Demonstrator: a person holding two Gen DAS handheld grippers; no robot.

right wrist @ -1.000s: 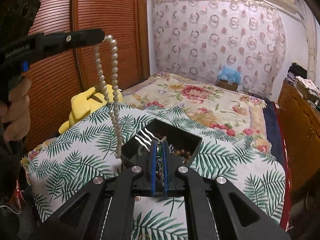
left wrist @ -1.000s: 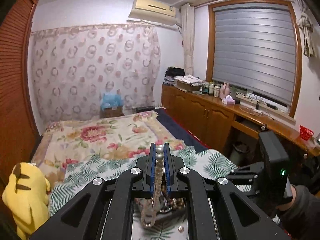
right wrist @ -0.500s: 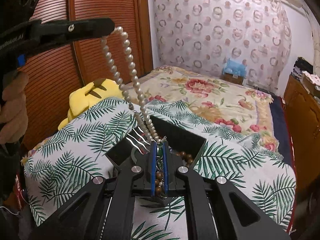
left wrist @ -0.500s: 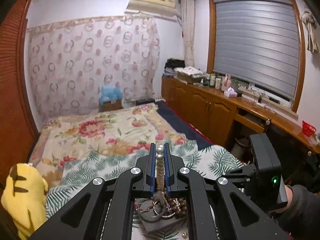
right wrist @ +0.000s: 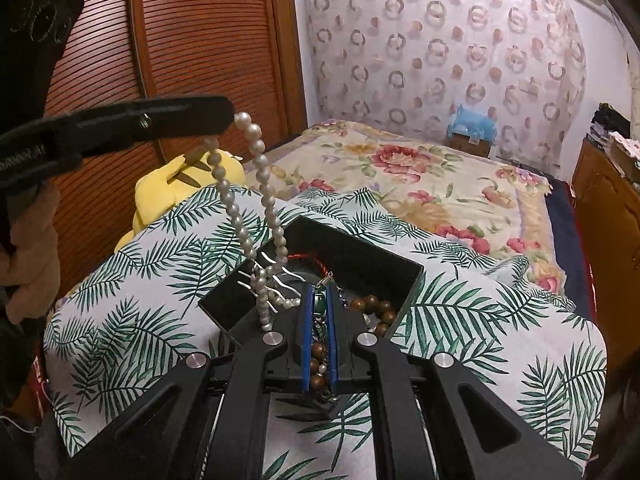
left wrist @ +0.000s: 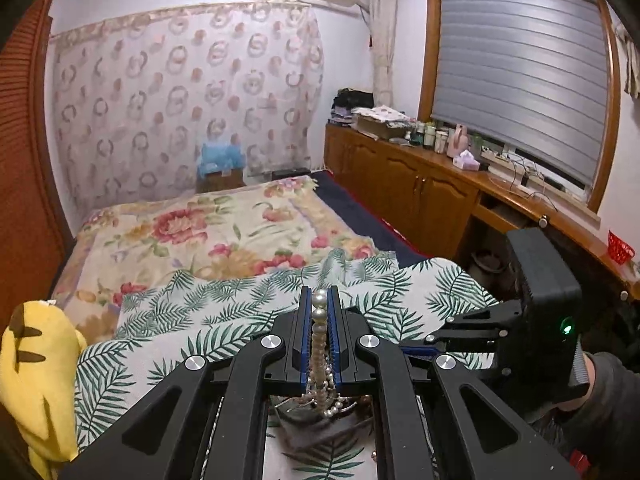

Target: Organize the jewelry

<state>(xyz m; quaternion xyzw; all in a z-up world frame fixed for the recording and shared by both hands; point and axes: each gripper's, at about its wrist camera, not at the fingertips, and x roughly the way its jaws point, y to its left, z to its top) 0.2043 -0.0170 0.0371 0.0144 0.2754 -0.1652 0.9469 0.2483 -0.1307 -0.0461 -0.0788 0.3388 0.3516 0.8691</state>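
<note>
**Two strands, one black box below**

Two grippers hang over the same open black box (right wrist: pixel 352 256), which sits on the palm-leaf cloth (right wrist: pixel 132 320) spread over the bed (right wrist: pixel 420 168). The left gripper (left wrist: pixel 319 300) has its fingers pinched nearly together on a pearl necklace (right wrist: pixel 256 200); seen from the right wrist, the strand drops as a doubled loop from the finger ends, slanting down and away from the hand, and its lowest pearls already lie inside the box by the white wavy dividers (right wrist: pixel 276 280). So the necklace's long axis runs steeply downward, and the box lies straight under the left fingers: lowering looks like all that is left before letting go.

The right gripper (right wrist: pixel 319 312) is likewise closed almost fully, on a string of brown wooden beads with a green stone (right wrist: pixel 320 304), held over the nearer right part of the box where more brown beads (right wrist: pixel 376 308) rest. Both hands are equally close, which is the hazard: the pearls hang just beside the right fingers and could snag on the bead string.

A yellow plush toy (right wrist: pixel 180 184) lies beyond the cloth's far edge, clear of everything.
</note>
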